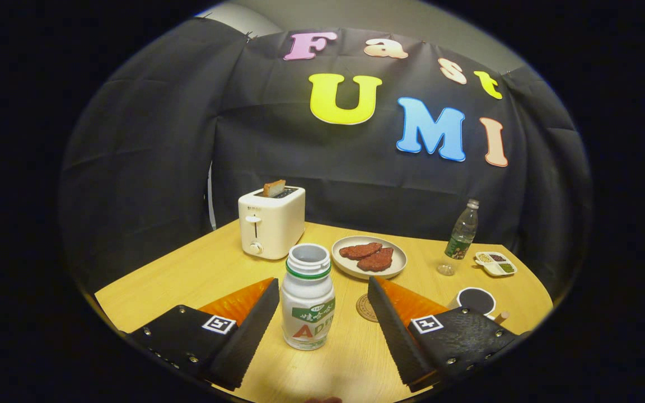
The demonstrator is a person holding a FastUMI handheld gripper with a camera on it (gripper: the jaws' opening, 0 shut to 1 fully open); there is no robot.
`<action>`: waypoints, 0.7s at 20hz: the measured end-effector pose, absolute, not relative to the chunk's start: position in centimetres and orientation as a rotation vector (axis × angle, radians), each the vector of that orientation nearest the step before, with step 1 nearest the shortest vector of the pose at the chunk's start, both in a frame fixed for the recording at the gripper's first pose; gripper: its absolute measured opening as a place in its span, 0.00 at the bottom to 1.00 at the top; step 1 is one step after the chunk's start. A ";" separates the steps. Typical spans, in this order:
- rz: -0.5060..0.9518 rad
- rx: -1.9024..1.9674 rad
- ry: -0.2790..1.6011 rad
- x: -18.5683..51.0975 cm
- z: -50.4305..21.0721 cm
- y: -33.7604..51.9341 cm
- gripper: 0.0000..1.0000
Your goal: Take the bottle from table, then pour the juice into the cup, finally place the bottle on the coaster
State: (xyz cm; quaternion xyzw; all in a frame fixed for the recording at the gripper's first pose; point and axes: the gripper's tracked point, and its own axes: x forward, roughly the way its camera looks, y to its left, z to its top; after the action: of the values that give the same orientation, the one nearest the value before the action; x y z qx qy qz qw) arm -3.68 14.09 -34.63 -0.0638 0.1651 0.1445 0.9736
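the gripper (322, 299) has its jaws wide apart, touching nothing. the white juice bottle (307, 299) stands upright with no cap on the wooden tabletop (188, 280), between the fingers, nearer the left one. the round coaster (365, 308) lies just right of it. the cup (476, 301) sits at lower right. past them are a plate of meat (369, 257) and a toaster (271, 221).

Black creased cloth wall (149, 168) draped behind and to both sides, pale grey plain wall (356, 17) visible above the cloth, light wooden tabletop (188, 274) with faint grain, evenly lit by soft indoor light
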 end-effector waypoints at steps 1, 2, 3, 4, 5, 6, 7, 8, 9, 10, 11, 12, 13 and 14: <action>0.298 -0.140 0.341 -3.4 -35.2 14.3 0.98; 0.303 -0.151 0.347 -3.2 -35.7 14.5 0.98; 0.300 -0.163 0.350 -2.7 -35.9 14.5 0.98; 0.297 -0.173 0.351 -2.4 -36.2 14.4 0.98; 0.289 -0.180 0.345 -1.9 -36.1 14.5 0.98; 0.277 -0.186 0.340 -1.4 -36.3 14.4 0.98; 0.265 -0.189 0.339 -0.9 -36.4 14.4 0.98; 0.255 -0.192 0.347 -0.4 -36.8 14.5 0.98; 0.244 -0.191 0.358 0.0 -37.1 14.4 0.98; 0.234 -0.187 0.368 0.2 -37.4 14.5 0.98; 0.225 -0.177 0.378 0.4 -37.7 14.5 0.98; 0.222 -0.165 0.385 0.4 -38.1 14.7 0.98; 0.222 -0.149 0.389 0.3 -38.1 14.9 0.97; 0.227 -0.134 0.392 0.5 -38.3 15.1 0.94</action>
State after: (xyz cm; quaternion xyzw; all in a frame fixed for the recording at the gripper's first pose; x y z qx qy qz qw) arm 0.51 15.15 -38.29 -0.0662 0.1942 0.1124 0.9723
